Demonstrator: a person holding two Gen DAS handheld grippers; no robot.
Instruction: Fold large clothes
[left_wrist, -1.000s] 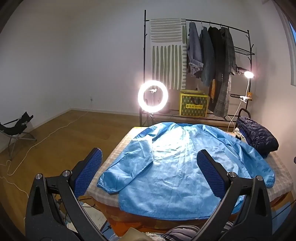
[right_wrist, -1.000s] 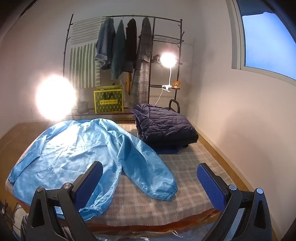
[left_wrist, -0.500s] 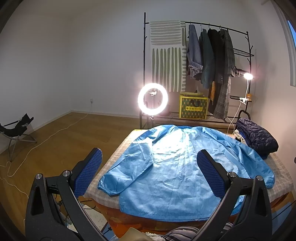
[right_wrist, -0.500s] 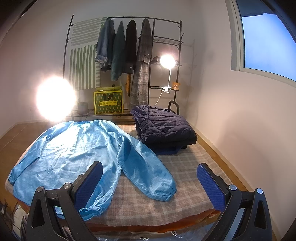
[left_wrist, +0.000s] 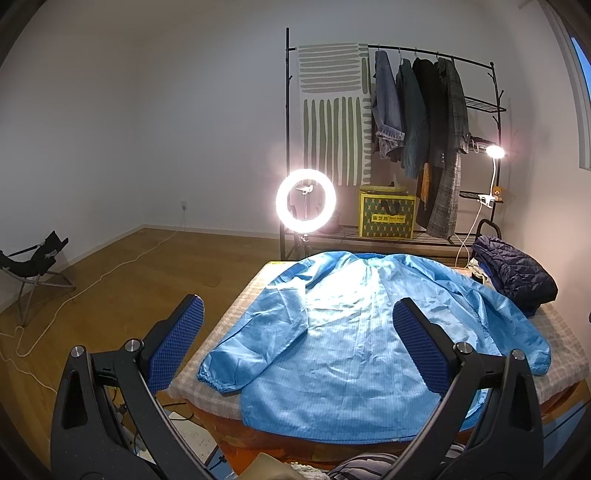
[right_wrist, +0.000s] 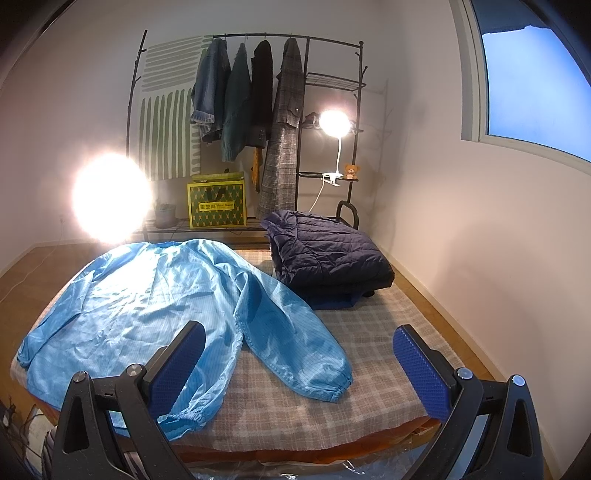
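- The left gripper (left_wrist: 295, 343) has its jaws spread wide, the blue ribbed pads (left_wrist: 178, 343) holding and touching nothing; it hangs above the near edge of the bed.
- The right gripper (right_wrist: 299, 365) is spread just as wide and is also empty, clear of the cloth below it.
- The light blue jacket (left_wrist: 354, 332) lies spread flat ahead of the left gripper, its hem at the near edge of the plaid bed cover (left_wrist: 221, 325) and its collar at the far end.
- One sleeve cuff (left_wrist: 214, 376) lies ahead of the left gripper's left finger, near the cover's left edge.
- In the right wrist view the other sleeve (right_wrist: 295, 332) runs across bare plaid between that gripper's fingers, its cuff nearer the left one.
- Open cover lies ahead of the right gripper's right finger.
- A folded navy quilted jacket (right_wrist: 325, 251) sits beyond the sleeve, at the far right of the bed.
- Past the bed stand a ring light (left_wrist: 306, 200) and a clothes rack (left_wrist: 406, 110).
- Bare wooden floor (left_wrist: 110, 280) lies left of the left gripper.
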